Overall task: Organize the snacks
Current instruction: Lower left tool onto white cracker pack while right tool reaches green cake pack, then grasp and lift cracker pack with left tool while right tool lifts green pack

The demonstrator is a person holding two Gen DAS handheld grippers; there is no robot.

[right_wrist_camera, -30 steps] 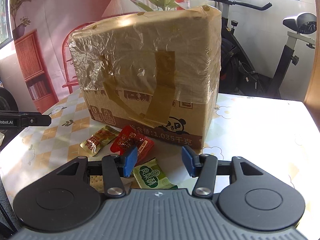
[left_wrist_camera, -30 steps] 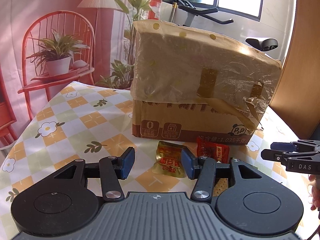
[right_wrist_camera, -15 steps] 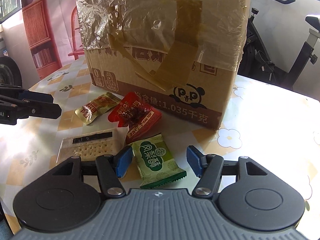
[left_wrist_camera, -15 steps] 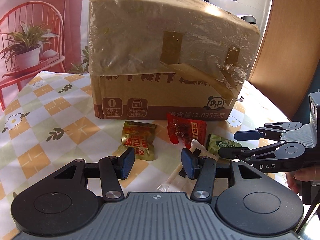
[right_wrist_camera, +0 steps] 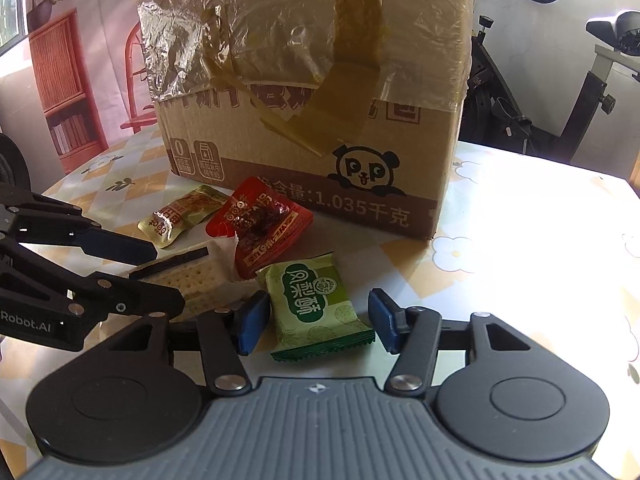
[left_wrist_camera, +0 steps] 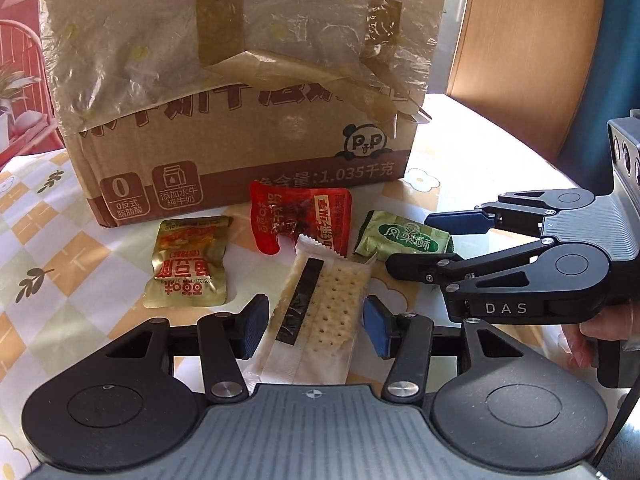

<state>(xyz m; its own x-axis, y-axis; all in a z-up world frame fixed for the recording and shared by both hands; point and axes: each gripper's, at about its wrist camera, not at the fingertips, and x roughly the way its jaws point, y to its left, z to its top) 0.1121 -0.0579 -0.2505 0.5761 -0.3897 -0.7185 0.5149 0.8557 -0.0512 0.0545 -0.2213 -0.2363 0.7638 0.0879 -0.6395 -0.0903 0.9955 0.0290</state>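
I am straddling the cracker pack (left_wrist_camera: 316, 312) with the left gripper (left_wrist_camera: 314, 326) and the green packet (right_wrist_camera: 316, 308) with the right gripper (right_wrist_camera: 314, 320), jaws apart and unclamped, the right's just narrowing, lining up both pickups before the cardboard box (left_wrist_camera: 240, 120).

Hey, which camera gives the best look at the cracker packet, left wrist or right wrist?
The left wrist view. There the cracker packet lies nearly whole between the open left gripper fingers. In the right wrist view, the left gripper covers part of the cracker packet, leaving a low, slanted glimpse.
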